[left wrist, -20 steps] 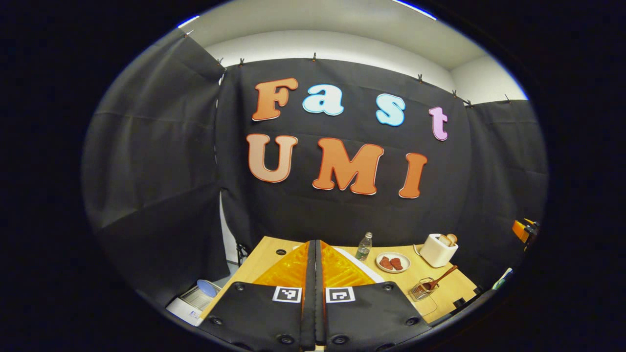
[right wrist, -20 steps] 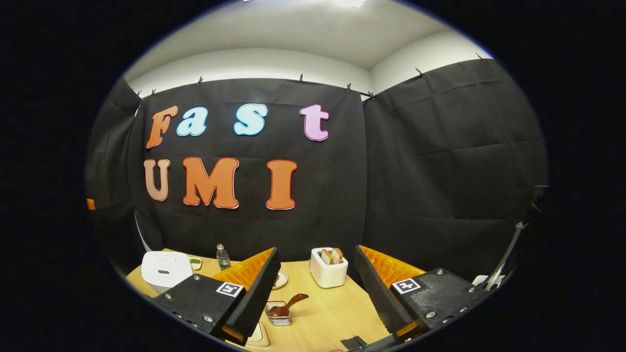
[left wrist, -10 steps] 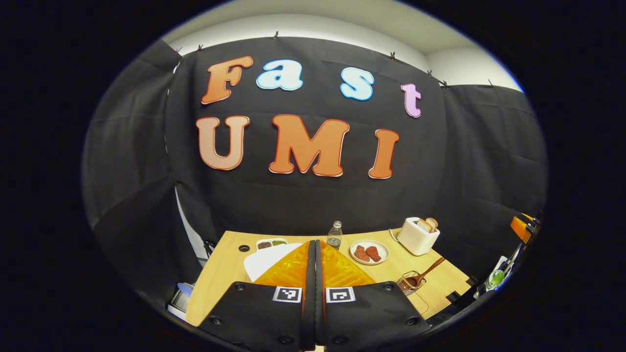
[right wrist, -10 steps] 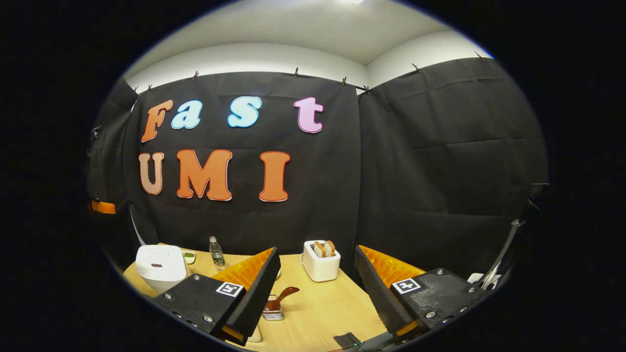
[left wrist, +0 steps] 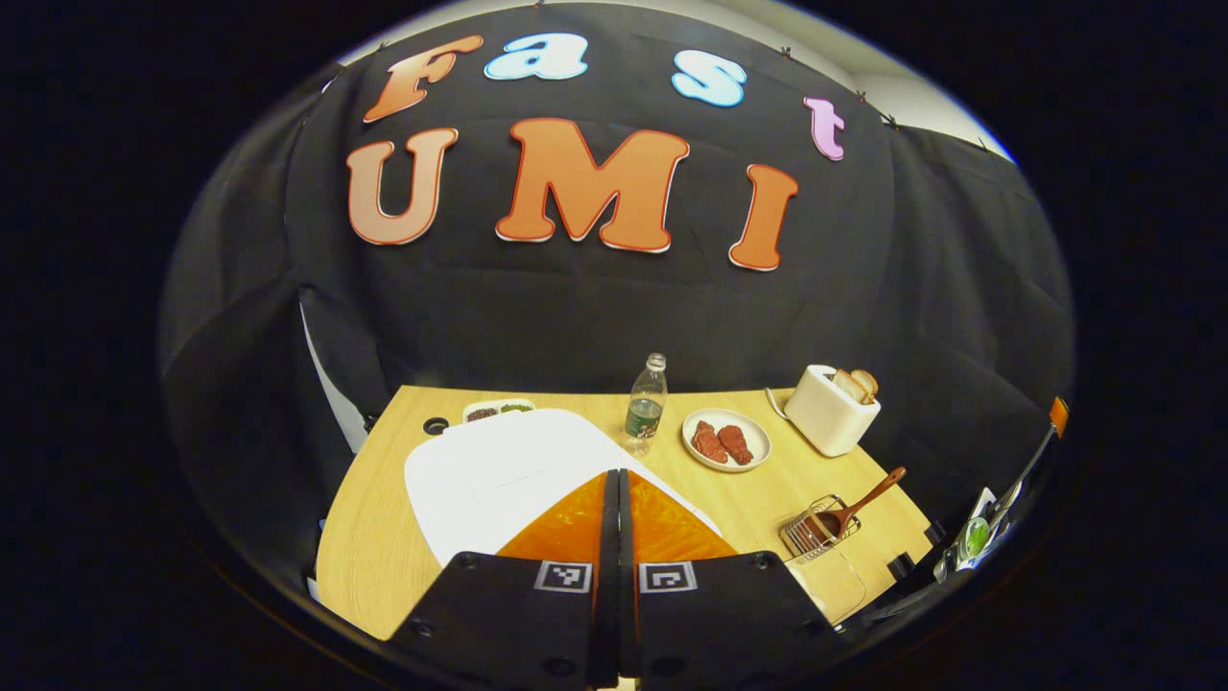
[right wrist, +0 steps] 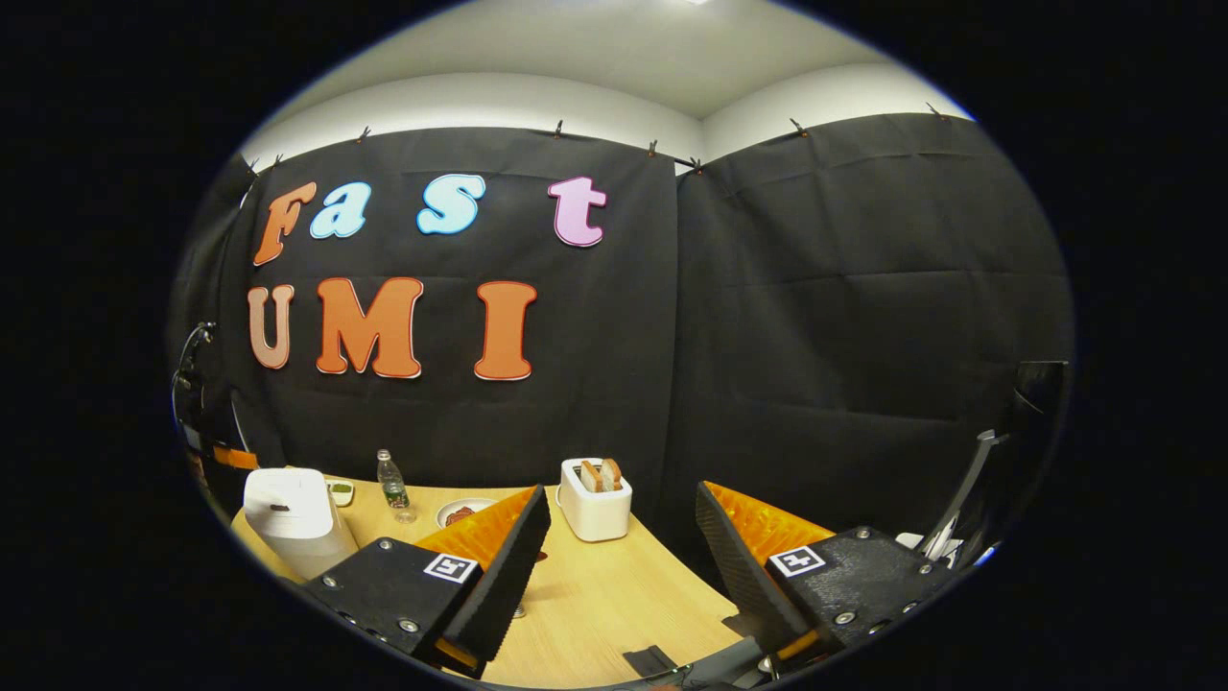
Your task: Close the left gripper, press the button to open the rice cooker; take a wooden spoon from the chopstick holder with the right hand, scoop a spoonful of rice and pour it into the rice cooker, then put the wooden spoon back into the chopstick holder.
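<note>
**Left claw shut above the cooker, right claw open over the table**

Left gripper view: the left claw (left wrist: 619,480) has its two fingers pressed flat together with nothing between them. Its tips lie over the white lid of the rice cooker (left wrist: 489,475), which sits straight ahead and slightly left of the claw; whether the tips touch the lid cannot be told. The lid is down. Beyond the cooker, a small dish (left wrist: 498,410) sits at the far edge of the table (left wrist: 369,547). Just ahead of the claw and a little to its right stands a bottle (left wrist: 646,415), with a plate (left wrist: 726,440) of two reddish pieces beside it and a toaster (left wrist: 831,409) holding bread farther right. To the right of the claw, near the table's near edge, the wire holder (left wrist: 817,527) holds the spoon (left wrist: 859,501), whose handle leans up and away to the right.

Right gripper view: the right claw (right wrist: 622,533) is spread wide and holds nothing. Between its fingers the toaster (right wrist: 595,497) stands ahead on the table (right wrist: 604,605). Far to the claw's left is the cooker (right wrist: 288,513), with the dish (right wrist: 340,492) and bottle (right wrist: 390,485) behind it and the plate (right wrist: 462,512) partly hidden by the left finger.
</note>
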